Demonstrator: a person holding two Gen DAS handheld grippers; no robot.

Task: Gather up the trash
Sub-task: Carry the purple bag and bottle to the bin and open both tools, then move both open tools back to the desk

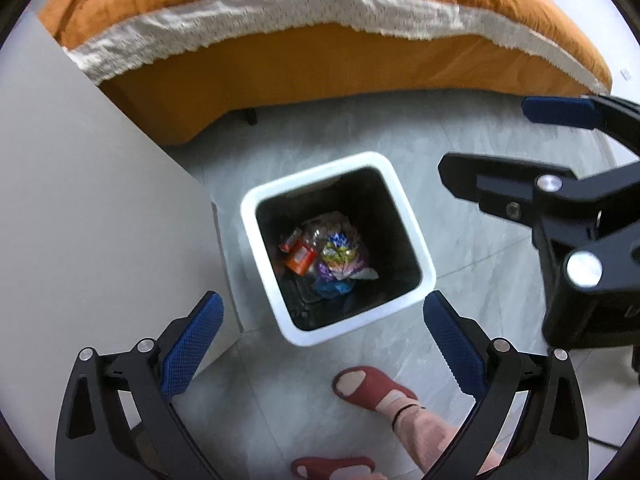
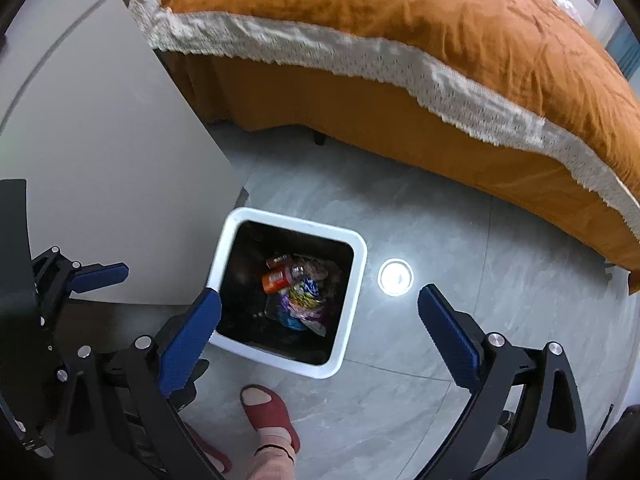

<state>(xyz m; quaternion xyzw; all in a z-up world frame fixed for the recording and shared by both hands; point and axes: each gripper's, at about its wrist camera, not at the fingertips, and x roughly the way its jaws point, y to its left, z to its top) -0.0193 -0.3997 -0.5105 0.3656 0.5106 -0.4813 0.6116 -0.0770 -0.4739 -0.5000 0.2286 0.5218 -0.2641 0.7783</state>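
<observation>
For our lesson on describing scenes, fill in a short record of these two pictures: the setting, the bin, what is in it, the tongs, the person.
setting: bedroom floor of grey tiles beside a bed with an orange cover
bin: white square waste bin, dark inside, upright on the floor
contents: crumpled wrappers and an orange packet at the bottom
left tongs: open, empty, above the bin
right tongs: open, empty, above the bin
person: foot in a red slipper near the bin

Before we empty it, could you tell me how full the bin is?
Nearly empty: the bin holds only a few wrappers at the bottom.
</observation>
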